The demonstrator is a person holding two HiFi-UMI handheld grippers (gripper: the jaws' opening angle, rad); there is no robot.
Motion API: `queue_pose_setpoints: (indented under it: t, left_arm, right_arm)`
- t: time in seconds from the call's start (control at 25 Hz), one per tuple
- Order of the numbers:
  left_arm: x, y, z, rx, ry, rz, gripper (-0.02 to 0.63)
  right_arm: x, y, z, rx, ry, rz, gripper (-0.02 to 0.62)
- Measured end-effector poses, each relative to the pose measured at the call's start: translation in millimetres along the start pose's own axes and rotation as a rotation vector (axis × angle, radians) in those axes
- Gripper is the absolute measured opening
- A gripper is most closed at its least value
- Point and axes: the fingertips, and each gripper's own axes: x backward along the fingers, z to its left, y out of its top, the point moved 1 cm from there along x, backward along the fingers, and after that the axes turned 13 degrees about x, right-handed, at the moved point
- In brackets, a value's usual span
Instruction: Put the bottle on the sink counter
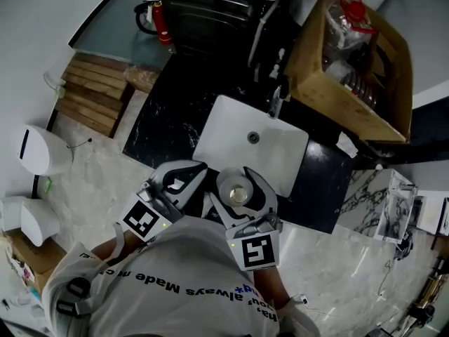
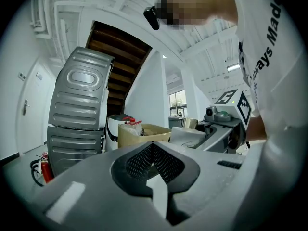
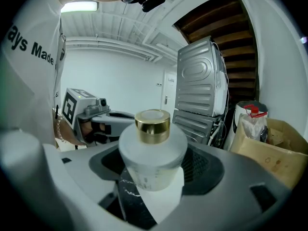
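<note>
The right gripper (image 3: 156,166) has its jaws closed on the bottle (image 3: 153,153), a frosted white one with a gold cap, held by its body with the cap upward. From the head view the bottle (image 1: 238,194) sits in the right gripper (image 1: 238,182) over the near edge of the white sink (image 1: 277,156), where it meets the dark marble worktop (image 1: 160,128) (whether its base touches anything cannot be told). The left gripper (image 2: 153,150) has its jaws together with nothing between them; in the head view the left gripper (image 1: 184,177) is just beside the right one, over the worktop near the sink's near corner. A cardboard box (image 1: 337,97) stands beyond the sink.
</note>
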Motion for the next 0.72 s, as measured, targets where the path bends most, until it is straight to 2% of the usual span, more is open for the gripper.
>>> queue_pose_setpoints:
  t: [0.44,0.72]
  left_arm:
    - [-11,16,97,0.008,-0.076,0.033,0.003]
    - [-18,12,119,0.017,-0.114,0.048,0.003]
  right_arm:
    - [-97,25,-26,-0.013,-0.052,0.044,0.333]
    - [-119,23,-31,-0.031,-0.088,0.06,0.333]
